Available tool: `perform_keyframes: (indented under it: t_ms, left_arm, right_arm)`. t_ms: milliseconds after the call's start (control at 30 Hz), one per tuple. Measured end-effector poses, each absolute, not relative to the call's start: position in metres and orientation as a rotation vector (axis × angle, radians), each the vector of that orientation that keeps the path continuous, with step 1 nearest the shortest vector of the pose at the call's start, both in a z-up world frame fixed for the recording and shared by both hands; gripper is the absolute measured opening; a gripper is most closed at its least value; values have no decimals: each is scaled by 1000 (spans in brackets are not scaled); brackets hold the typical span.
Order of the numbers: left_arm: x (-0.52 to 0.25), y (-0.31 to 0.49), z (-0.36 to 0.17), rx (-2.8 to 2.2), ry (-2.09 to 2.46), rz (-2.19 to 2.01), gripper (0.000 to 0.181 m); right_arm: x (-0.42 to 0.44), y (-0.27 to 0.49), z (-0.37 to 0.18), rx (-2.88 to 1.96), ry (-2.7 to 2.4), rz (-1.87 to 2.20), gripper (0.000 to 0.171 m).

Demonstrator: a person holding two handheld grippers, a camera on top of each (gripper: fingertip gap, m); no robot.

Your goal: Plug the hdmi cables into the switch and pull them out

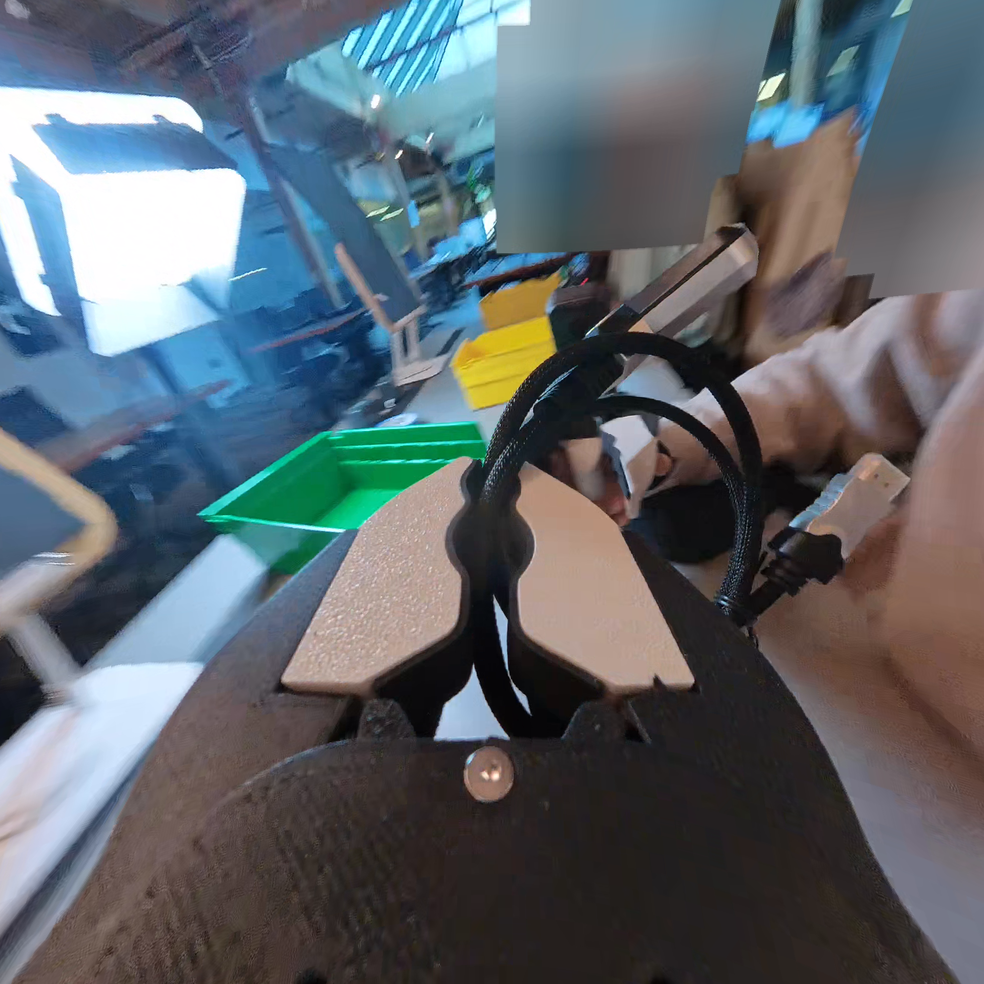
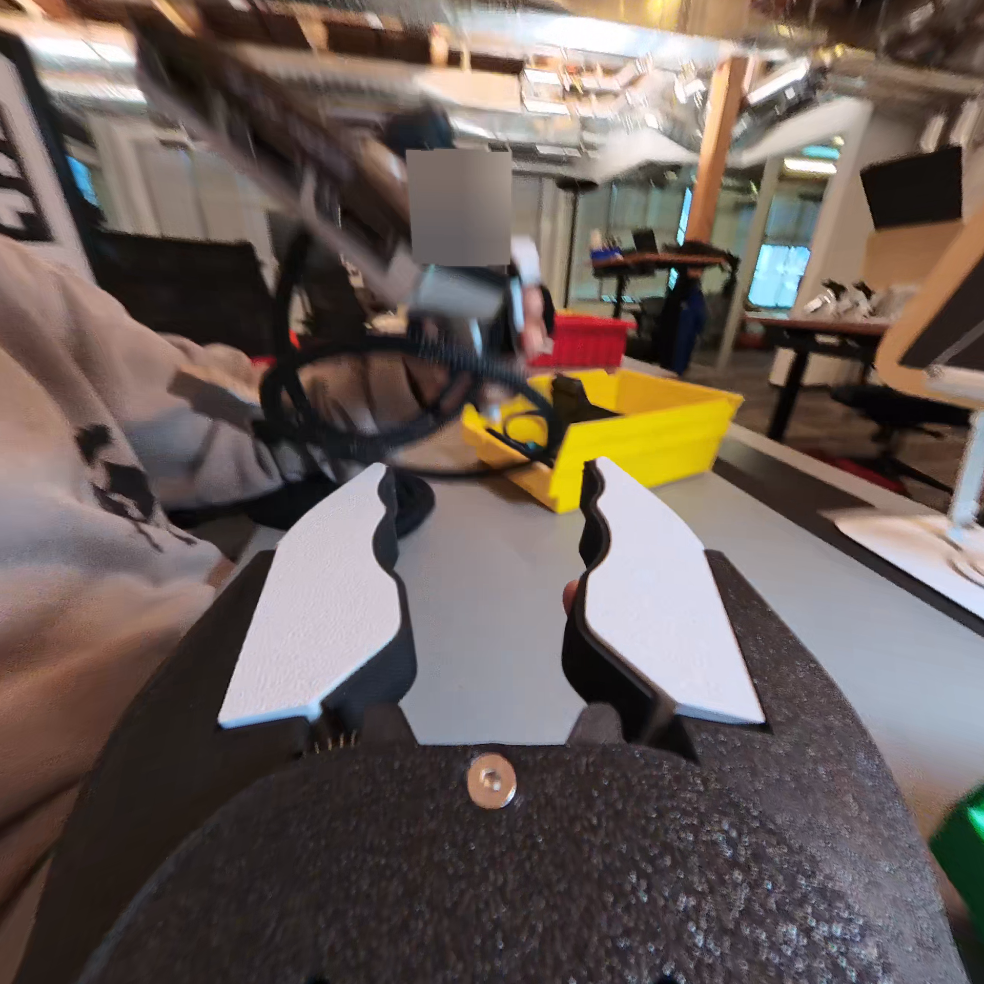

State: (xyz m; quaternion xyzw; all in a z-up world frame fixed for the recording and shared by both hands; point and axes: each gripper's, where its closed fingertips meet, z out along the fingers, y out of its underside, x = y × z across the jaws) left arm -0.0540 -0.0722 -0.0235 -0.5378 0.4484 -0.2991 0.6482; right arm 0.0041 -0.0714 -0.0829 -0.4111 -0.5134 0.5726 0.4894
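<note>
Left gripper (image 1: 492, 511) pinching looped black cable (image 1: 737, 463) off table, silver plug (image 1: 852, 500) dangling right. Right gripper (image 2: 487, 479) gaping wide, gripping nothing, hovering over grey table (image 2: 479, 612). Beyond: green bin (image 1: 341, 484), yellow bin (image 2: 639, 436), sleeve (image 2: 80, 399). Switch: cannot tell where.

A grey-topped workbench (image 2: 798, 612) carries a yellow plastic bin (image 2: 639, 442) near its far edge, a red plastic bin (image 2: 585, 341) behind it. Beyond stand dark wood-topped desks (image 2: 665, 261), a wooden post (image 2: 713, 154), bright windows (image 2: 777, 274) and exposed ceiling ducting (image 2: 612, 106). A green plastic bin (image 1: 341, 490) sits on the bench's edge.
</note>
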Motion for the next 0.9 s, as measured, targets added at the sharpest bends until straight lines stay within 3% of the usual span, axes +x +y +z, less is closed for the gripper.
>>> perform_keyframes:
  t_ms: [67,200,367,500,567,733,900]
  left_arm:
    - [-41,-72,-48,-1239,945,-890,9]
    - [-24,-68,-104,-1403,884,-1156,9]
    - [-14,-59,-143,-1622,880,-1164,9]
    - [-17,-63,-158,-1754,948,-1119,35]
    - [-31,-56,-154,-1774,938,-1033,48]
    - [-71,-31,-108,-1633,810,-661,47]
    - [-75,-40,-56,-1423,933,-229,47]
  right_arm:
    - [6,-87,-73,-937,-1268,1440,67]
    - [-7,-93,-91,-908,-1376,1199,46]
    - [-9,-90,-92,-839,-1399,959,34]
    - [-3,-87,-87,-857,-1387,938,29]
    - [2,-74,-82,-910,-1343,884,28]
    - [10,-35,-83,-1040,-1308,627,27]
    - [2,3,-117,-1209,-1534,232,27]
